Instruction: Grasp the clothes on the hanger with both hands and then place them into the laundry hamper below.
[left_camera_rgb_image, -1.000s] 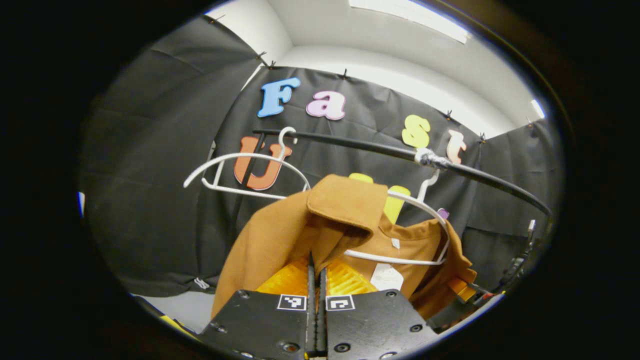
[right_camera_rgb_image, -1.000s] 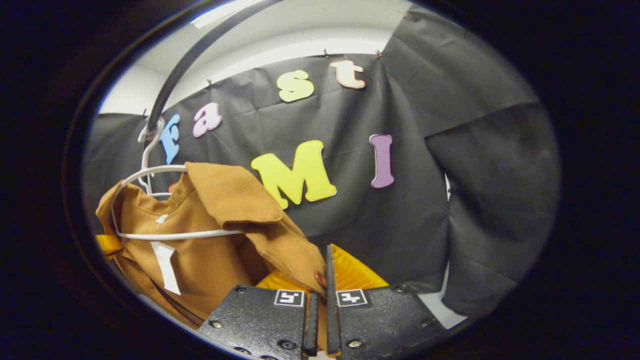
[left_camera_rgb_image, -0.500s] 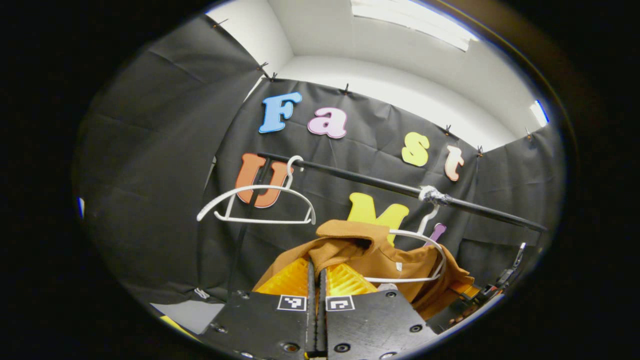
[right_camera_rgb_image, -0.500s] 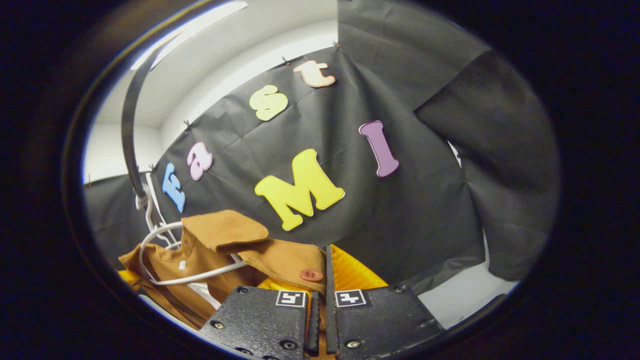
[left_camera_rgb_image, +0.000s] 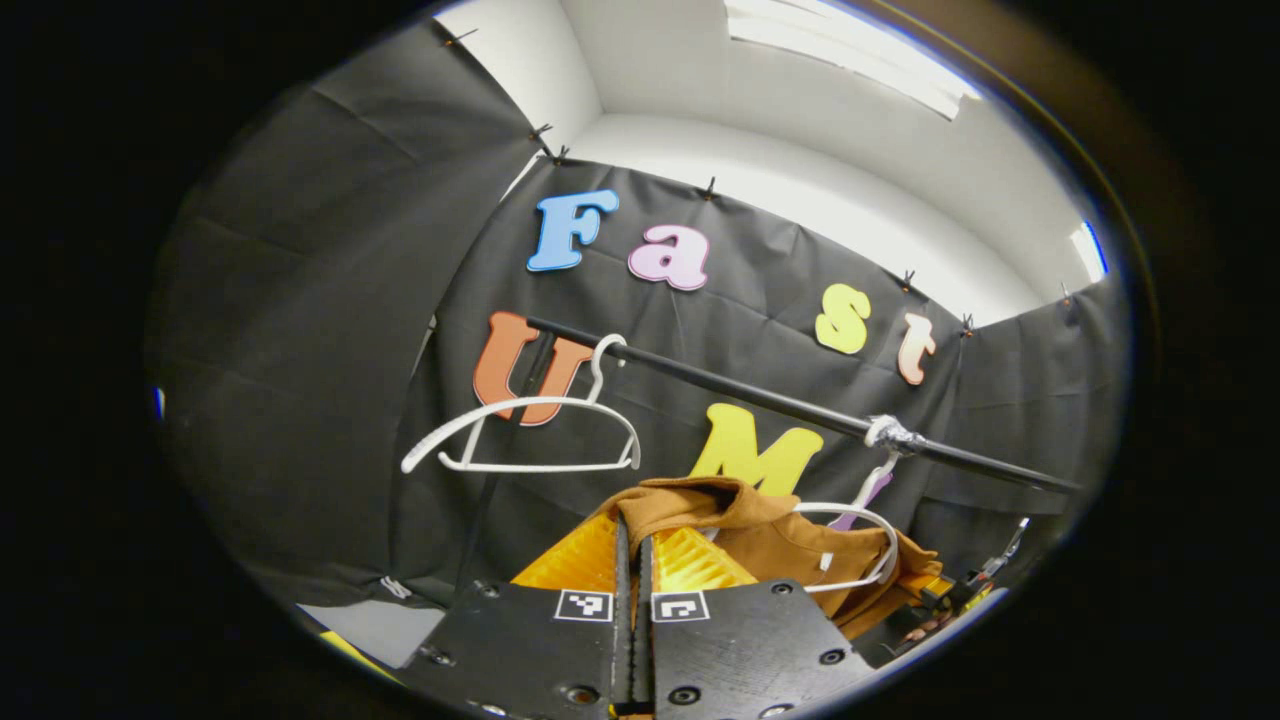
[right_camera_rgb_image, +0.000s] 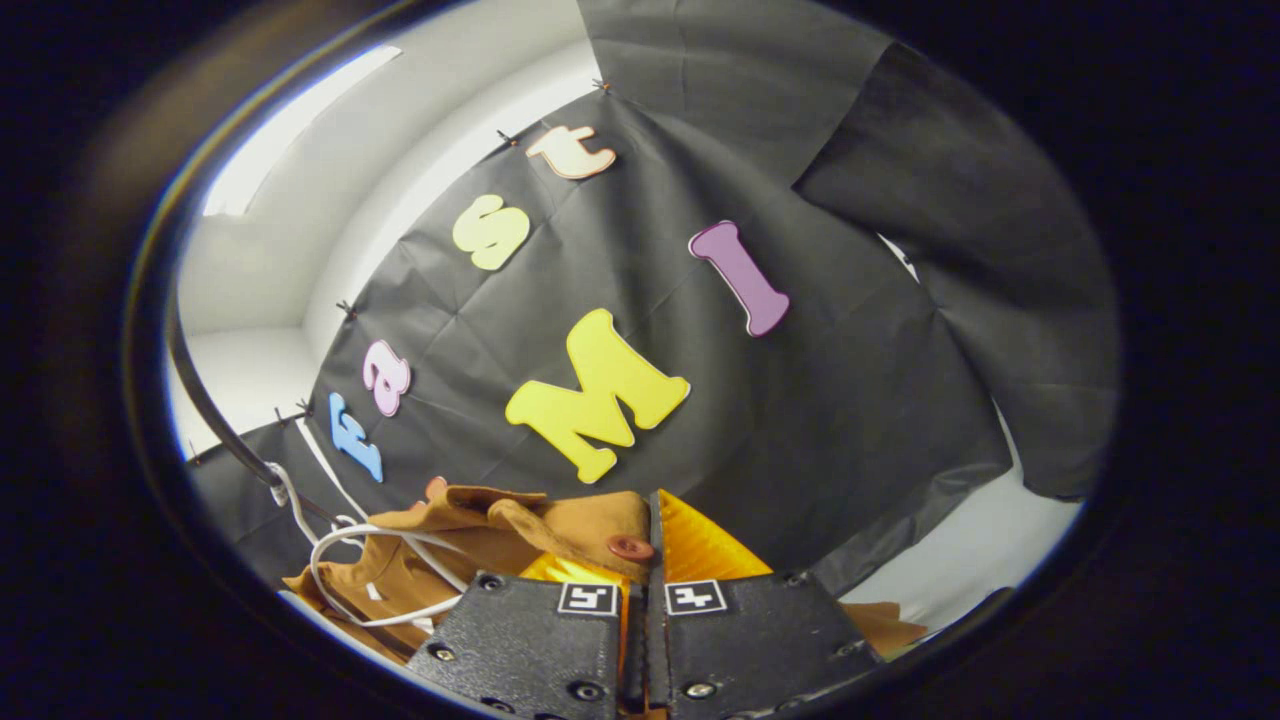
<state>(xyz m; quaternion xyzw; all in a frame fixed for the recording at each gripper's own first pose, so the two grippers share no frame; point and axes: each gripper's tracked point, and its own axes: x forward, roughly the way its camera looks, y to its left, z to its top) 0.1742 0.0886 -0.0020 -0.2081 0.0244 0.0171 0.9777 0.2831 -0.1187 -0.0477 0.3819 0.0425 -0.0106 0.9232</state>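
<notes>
Black-cloth booth w/ rail (left_camera_rgb_image: 760, 400); L gripper (left_camera_rgb_image: 632, 560) & R gripper (right_camera_rgb_image: 648, 545) both clamped on brown jacket (left_camera_rgb_image: 770, 535).

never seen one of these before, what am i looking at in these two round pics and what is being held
There is no robot here. A person holds a two-finger claw in each hand, and a fisheye camera rides on each claw, looking forward along its fingers. That is why each picture is round and shows black plates at the bottom.

In the left gripper view, the left claw is closed on the fabric of a brown shirt. In the right gripper view, the right claw is closed on the same brown shirt, beside a button.

The shirt is still draped on a white hanger that hooks onto a black rail. A second, bare white hanger hangs further along the rail. Behind everything is the booth's black cloth wall.
</notes>
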